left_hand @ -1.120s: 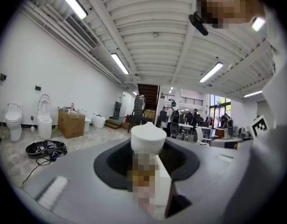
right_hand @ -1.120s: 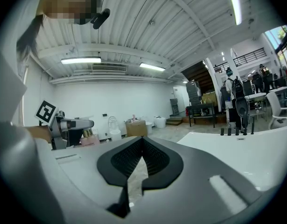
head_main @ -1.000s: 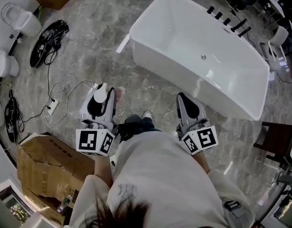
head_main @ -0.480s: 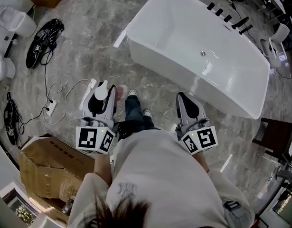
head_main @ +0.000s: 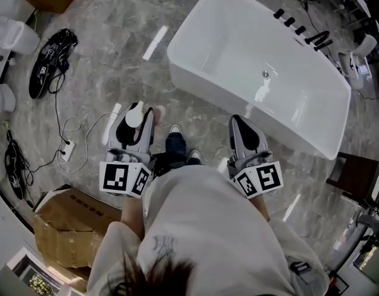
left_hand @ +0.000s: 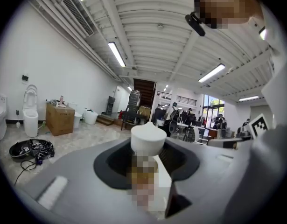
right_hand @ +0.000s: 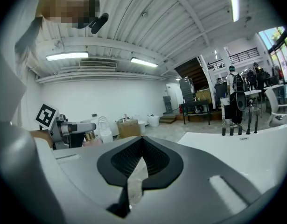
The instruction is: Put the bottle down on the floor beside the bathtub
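The fingers [left_hand: 113,164] of the left gripper [head_main: 136,118] stand partly open and press on the pink bottle with a round white cap [left_hand: 148,139]. They hold it upright by its body, just under the cap. The fingers of the right gripper [right_hand: 142,143] are closed tight together and hold nothing. The bottle is up in the air, in front of the person, not yet down on the grey marble floor [head_main: 109,73]. The big white bathtub [head_main: 238,48] is near, ahead and to the right. I think the bottle is light and hard, with a smooth skin that could slip. It is tall, so it could tip over if it lands crooked. The middle of the body looks like the best place to hold it. I count one bottle, one bathtub and two grippers.
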Tool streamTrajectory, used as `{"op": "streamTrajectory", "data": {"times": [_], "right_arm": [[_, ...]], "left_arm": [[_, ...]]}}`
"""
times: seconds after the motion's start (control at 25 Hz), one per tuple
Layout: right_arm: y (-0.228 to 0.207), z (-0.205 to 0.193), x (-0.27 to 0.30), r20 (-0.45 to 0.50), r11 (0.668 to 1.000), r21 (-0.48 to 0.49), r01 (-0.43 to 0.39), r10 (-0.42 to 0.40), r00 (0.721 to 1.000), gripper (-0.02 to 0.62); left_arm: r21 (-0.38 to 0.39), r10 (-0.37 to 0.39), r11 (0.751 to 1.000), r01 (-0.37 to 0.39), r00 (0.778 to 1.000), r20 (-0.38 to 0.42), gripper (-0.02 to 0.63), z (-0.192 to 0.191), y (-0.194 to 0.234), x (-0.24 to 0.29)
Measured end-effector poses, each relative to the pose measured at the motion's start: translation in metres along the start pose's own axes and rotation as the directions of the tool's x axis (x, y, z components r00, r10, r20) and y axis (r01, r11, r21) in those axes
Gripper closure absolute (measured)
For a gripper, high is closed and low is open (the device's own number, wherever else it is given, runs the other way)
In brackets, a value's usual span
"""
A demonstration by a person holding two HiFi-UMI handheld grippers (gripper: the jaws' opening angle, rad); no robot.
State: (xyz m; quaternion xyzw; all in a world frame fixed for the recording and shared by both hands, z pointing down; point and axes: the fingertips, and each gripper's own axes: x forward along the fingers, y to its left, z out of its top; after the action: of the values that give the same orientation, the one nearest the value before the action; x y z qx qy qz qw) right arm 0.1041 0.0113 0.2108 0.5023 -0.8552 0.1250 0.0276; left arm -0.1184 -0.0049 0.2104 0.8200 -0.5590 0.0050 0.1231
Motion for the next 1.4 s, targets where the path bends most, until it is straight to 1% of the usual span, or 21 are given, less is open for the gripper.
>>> {"op": "streamTrajectory", "data": {"times": [0.24, 0.48, 0.8, 1.04, 1.4], "right_arm": [[0.004, 0.008, 0.042, 0.006, 1.0, -0.003, 0.025, -0.025, 1.0, 0.597], [0.006, 0.009, 0.06, 0.002, 0.999, 0.006, 0.047, -0.047, 0.999, 0.597], [-0.007, 0.006, 0.061, -0.021, 0.999, 0.003, 0.053, -0.053, 0.998, 0.597], [-0.017, 0.009, 0.065, -0.036, 1.0, -0.003, 0.021, -0.021, 0.999, 0.597], [-0.029, 0.013, 0.079, -0.048, 1.0, -0.004, -0.017, 0.017, 0.999, 0.597]], "left_arm": [[0.008, -0.033, 0.999, 0.033, 0.999, 0.012, 0.403, 0.016, 0.034, 0.035], [0.001, -0.046, 0.999, 0.046, 0.999, 0.006, 0.403, 0.018, 0.05, 0.051], [-0.016, -0.01, 1.0, 0.01, 1.0, -0.013, 0.403, 0.01, 0.055, 0.051], [-0.024, 0.027, 0.999, -0.028, 0.999, -0.018, 0.403, 0.009, 0.052, 0.053], [-0.011, 0.048, 0.999, -0.048, 0.999, -0.017, 0.403, 0.016, 0.047, 0.059]]}}
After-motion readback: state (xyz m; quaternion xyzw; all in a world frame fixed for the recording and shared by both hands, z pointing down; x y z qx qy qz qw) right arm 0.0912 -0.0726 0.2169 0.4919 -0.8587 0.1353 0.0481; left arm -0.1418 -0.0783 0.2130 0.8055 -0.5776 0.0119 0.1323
